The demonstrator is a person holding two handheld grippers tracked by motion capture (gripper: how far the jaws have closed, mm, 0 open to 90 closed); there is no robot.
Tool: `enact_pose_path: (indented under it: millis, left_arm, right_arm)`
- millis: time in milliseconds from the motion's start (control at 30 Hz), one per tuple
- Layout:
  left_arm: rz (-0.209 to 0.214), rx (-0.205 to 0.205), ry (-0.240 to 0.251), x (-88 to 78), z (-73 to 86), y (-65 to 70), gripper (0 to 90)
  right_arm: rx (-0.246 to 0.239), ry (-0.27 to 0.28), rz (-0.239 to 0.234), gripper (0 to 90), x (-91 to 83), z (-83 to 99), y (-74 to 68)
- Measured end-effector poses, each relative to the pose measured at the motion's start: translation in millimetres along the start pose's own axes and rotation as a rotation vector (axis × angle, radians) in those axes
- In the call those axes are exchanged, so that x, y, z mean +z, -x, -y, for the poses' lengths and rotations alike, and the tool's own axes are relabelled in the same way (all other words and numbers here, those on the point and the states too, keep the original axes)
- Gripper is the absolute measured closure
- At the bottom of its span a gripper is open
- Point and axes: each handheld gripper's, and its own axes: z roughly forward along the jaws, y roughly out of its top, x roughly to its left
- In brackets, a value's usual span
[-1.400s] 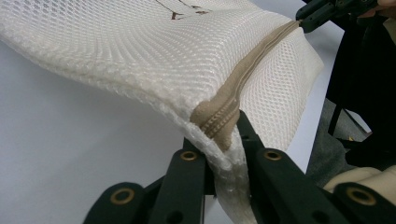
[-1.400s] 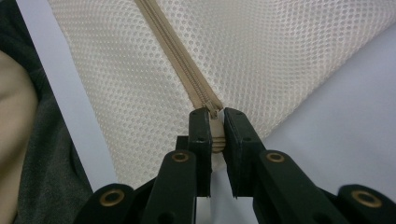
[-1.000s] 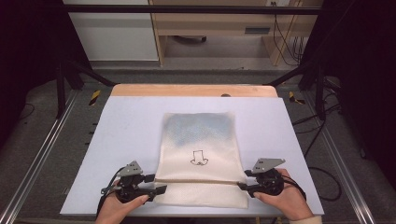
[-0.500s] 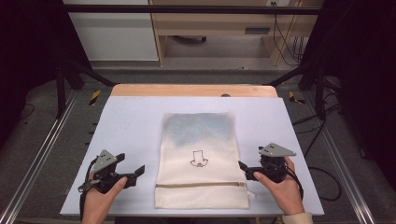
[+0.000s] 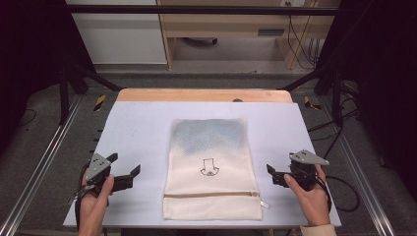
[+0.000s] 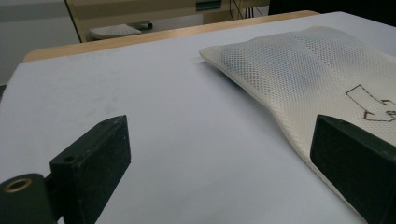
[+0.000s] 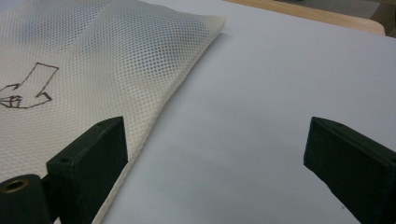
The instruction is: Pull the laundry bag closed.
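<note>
— Two grippers, both let go, both off the bag now. From the high view the left gripper (image 5: pixel 127 171) sits out on the mat to the left of the mesh bag (image 5: pixel 211 169), jaws spread, nothing in them. The right gripper (image 5: pixel 273 175) is the same on the other side, jaws having just come apart, empty.

— And the bag?

— Flat in the middle of the pale mat (image 5: pixel 142 128), zip end toward the person, arrow drawing facing up. Looks like the laying-out step is finished; my guess is the next move needs a fresh reach for an edge or the zip pull.

— Left gripper view?

— Wide black jaws, bag (image 6: pixel 299 74) ahead and to the right, clear of them.

— Right gripper view?

— Bag's edge (image 7: pixel 116 70) near the left jaw, untouched as far as I can tell. Beyond the mat: a wooden table edge (image 5: pixel 201 95), grey floor, dark frame, cabinets behind.
</note>
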Motion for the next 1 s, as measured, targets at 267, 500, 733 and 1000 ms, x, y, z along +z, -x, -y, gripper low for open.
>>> enact_pose_path:
  millis: [267, 500, 733, 1000]
  left_arm:
    - [-0.03, 0.016, 0.012, -0.6, 2.3, -11.4, 4.5]
    - [-0.041, 0.008, 0.012, -0.6, 5.4, -22.4, 4.5]
    - [-0.063, 0.023, 0.003, 4.0, 10.3, -34.6, 3.9]
    - [-0.077, 0.013, -0.065, 13.3, 18.5, -46.5, 3.6]
  right_arm:
    - [0.012, 0.002, 0.05, 8.4, -2.3, 7.7, 13.4]
    - [0.028, 0.006, 0.073, 8.4, -3.4, 16.3, 22.6]
    - [0.033, 0.009, 0.088, 8.4, -2.5, 25.8, 27.9]
    - [0.017, -0.002, 0.091, 8.2, -0.4, 34.0, 29.6]
